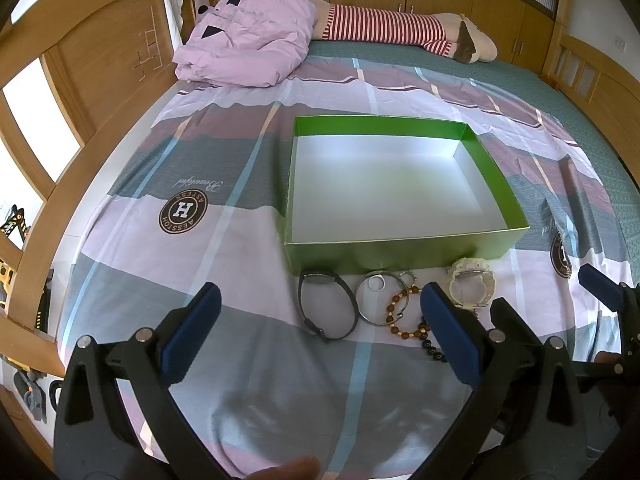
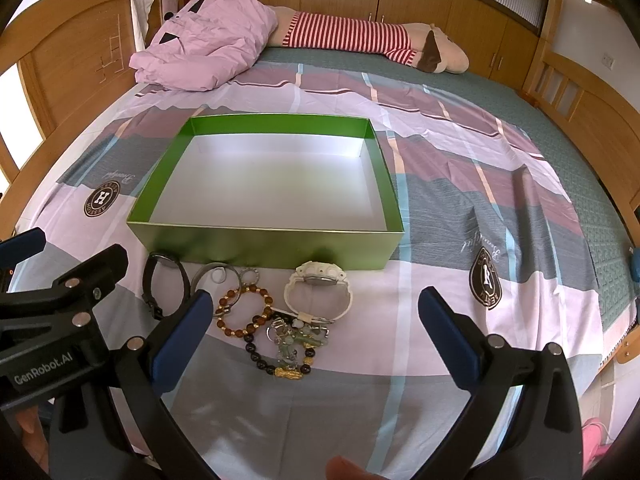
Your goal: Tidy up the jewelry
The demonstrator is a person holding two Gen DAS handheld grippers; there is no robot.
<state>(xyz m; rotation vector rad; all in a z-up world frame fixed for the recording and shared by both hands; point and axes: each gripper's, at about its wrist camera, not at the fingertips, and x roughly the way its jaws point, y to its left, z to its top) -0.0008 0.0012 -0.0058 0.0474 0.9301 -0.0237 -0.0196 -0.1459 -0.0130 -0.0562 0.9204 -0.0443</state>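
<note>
Your jewelry lies in a loose row on the bed, just in front of the near wall of the green box [image 2: 264, 246], and none of it has gone in yet: the box's pale floor is bare, so the whole sorting job is still ahead of you. From your left you have a black watch [image 2: 164, 280] with its strap looped, then a plain silver bangle [image 2: 208, 276] with a small ring [image 2: 251, 276] beside it, an amber bead bracelet [image 2: 244, 312] overlapping the bangle's edge, and a white watch [image 2: 320, 288] standing on its strap closest to the box. Nearest you, a dark bead bracelet [image 2: 276, 360] with gold charms is tangled with a cluster of pale green and silver pieces [image 2: 296, 340]; I judge this knot will need the most care to separate. Your right hand-held gripper [image 2: 312, 328] hovers low over that pile with its blue-padded fingers spread wide, holding nothing. Your left hand-held gripper [image 1: 320, 320] is likewise apart and empty, poised above the black watch and bangle. Beyond the box, the patchwork sheet [image 2: 460, 152] runs back to a crumpled pink quilt [image 2: 208, 36] and a striped plush toy [image 2: 348, 36].
</note>
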